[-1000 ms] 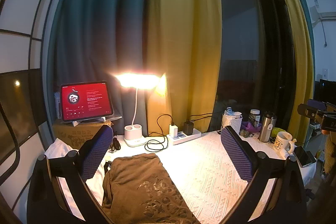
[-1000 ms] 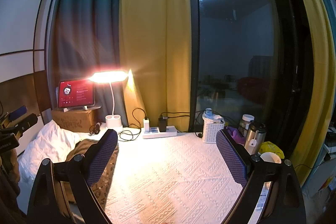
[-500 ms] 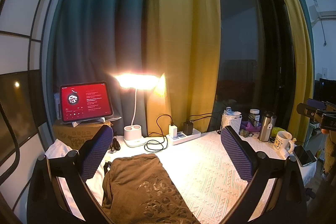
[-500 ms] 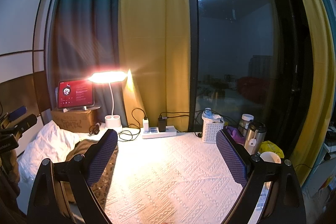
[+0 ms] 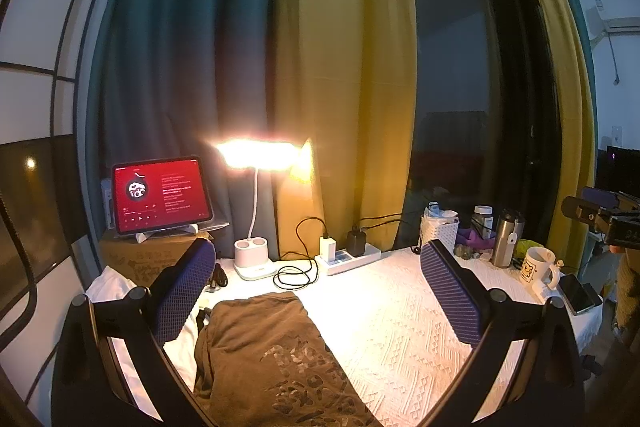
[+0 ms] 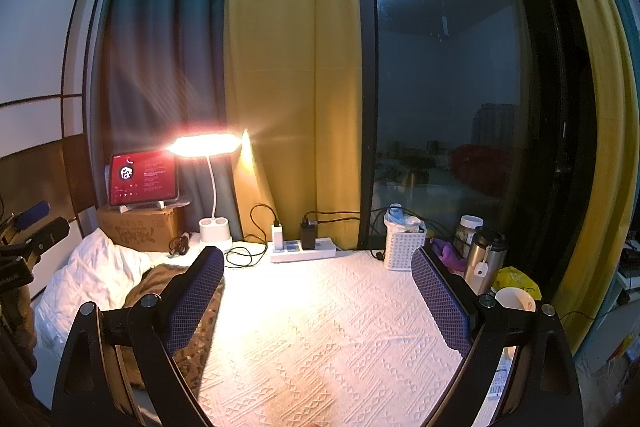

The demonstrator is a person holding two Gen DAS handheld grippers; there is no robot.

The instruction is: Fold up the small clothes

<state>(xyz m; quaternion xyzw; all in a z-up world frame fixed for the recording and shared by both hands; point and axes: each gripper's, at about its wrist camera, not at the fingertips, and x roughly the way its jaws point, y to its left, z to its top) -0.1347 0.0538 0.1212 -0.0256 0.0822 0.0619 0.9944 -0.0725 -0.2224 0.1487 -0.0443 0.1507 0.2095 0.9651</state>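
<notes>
Both claws gape wide and empty above the white textured cloth [image 6: 328, 327].

At the left edge a white bundle [image 6: 92, 279] lies beside the brown garment [image 5: 264, 359], spread flat under the left gripper [image 5: 320, 291]. Lamp [image 5: 256, 259], power strip [image 6: 302, 251] and basket [image 6: 402, 247] line the far edge. The right gripper [image 6: 318, 303] hangs over bare cloth; mug [image 5: 536, 265] and phone [image 5: 576, 293] crowd the right edge.

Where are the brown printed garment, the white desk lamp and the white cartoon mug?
brown printed garment [image 5: 276, 351], left wrist view, on the middle of the cloth above the print.
white desk lamp [image 5: 253, 257], left wrist view, on its white base.
white cartoon mug [image 5: 535, 266], left wrist view, on its printed side.
</notes>
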